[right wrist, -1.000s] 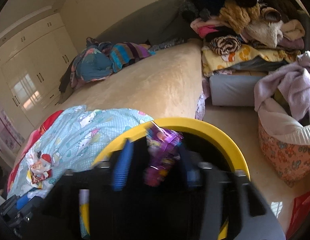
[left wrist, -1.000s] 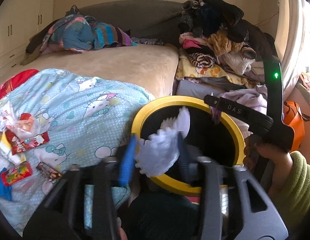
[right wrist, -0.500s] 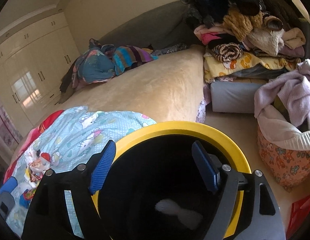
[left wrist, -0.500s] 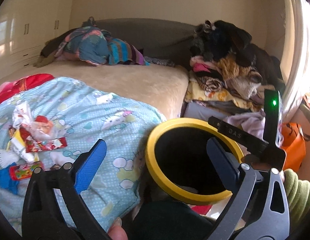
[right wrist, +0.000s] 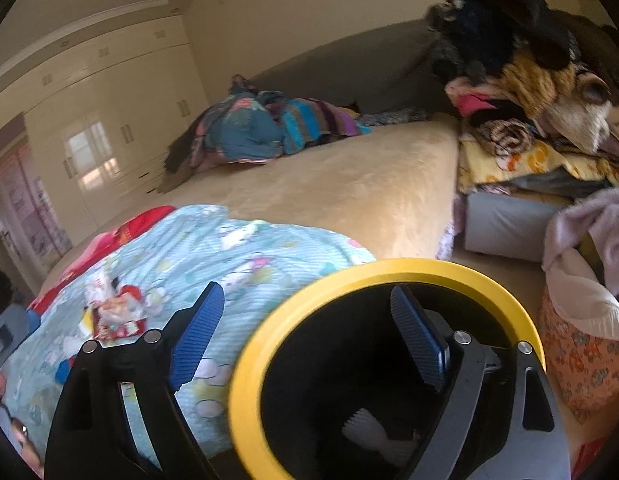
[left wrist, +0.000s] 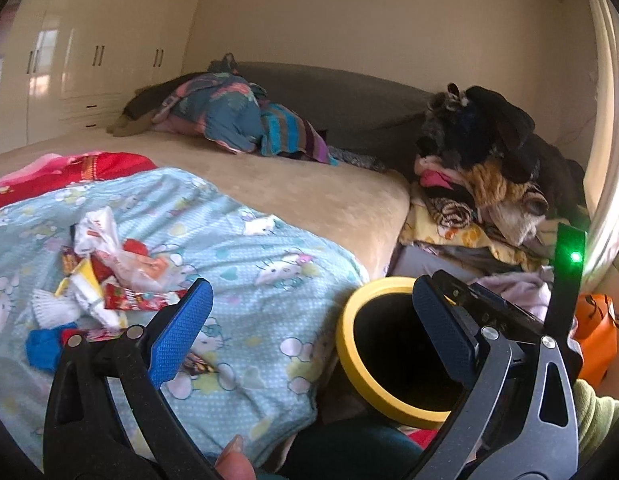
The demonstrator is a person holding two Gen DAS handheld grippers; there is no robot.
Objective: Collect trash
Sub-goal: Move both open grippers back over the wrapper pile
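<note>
Wrappers point(left wrist: 109, 276), one crumpled pile, lie on the Hello Kitty blanket point(left wrist: 245, 280) left of one yellow-rimmed bin point(right wrist: 389, 276). Both grippers, left point(left wrist: 313, 328) and right point(right wrist: 309, 336), gape empty, the jaws having just been opening. One white paper piece point(right wrist: 369, 432) lies inside the bin.

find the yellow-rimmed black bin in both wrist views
Left wrist: the yellow-rimmed black bin sits lower right, partly behind the gripper's right finger.
Right wrist: it fills the lower centre, with white paper inside.
Shared landmark: the light blue cartoon-print blanket lies just left of it.
</note>
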